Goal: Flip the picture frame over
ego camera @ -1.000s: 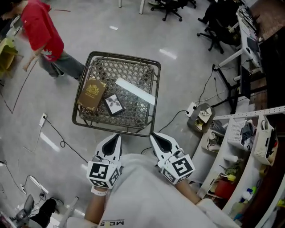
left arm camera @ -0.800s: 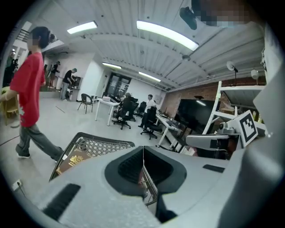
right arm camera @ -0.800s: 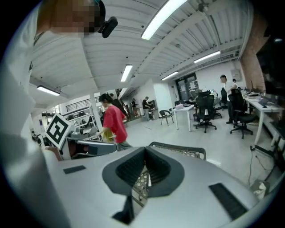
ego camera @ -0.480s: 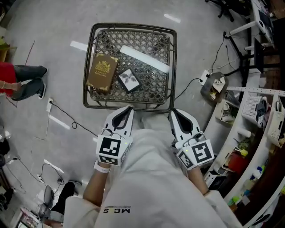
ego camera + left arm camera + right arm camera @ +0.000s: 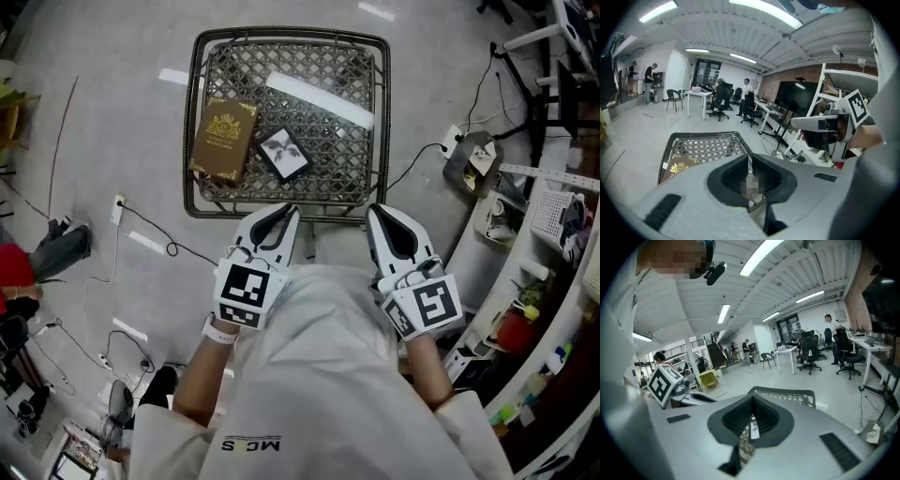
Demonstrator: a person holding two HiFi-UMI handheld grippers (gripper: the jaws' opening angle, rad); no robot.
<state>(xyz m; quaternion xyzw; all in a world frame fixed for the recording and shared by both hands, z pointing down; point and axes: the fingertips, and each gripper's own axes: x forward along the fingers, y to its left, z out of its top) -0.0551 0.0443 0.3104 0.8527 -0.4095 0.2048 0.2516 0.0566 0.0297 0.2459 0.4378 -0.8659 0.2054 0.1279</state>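
I see both tools held low over the near edge of the woven-top bench (image 5: 291,35), side by side. My left hand-held gripper (image 5: 288,209) has its jaws pressed together with nothing between them, and the right hand-held gripper (image 5: 376,209) is closed and empty too. The picture frame (image 5: 284,153) lies flat on the bench, turned at an angle, just beside a brown book (image 5: 225,140) and beyond both gripper tips.

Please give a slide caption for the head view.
Left gripper and right gripper, both shut, before a low table bearing a picture frame and a brown book.
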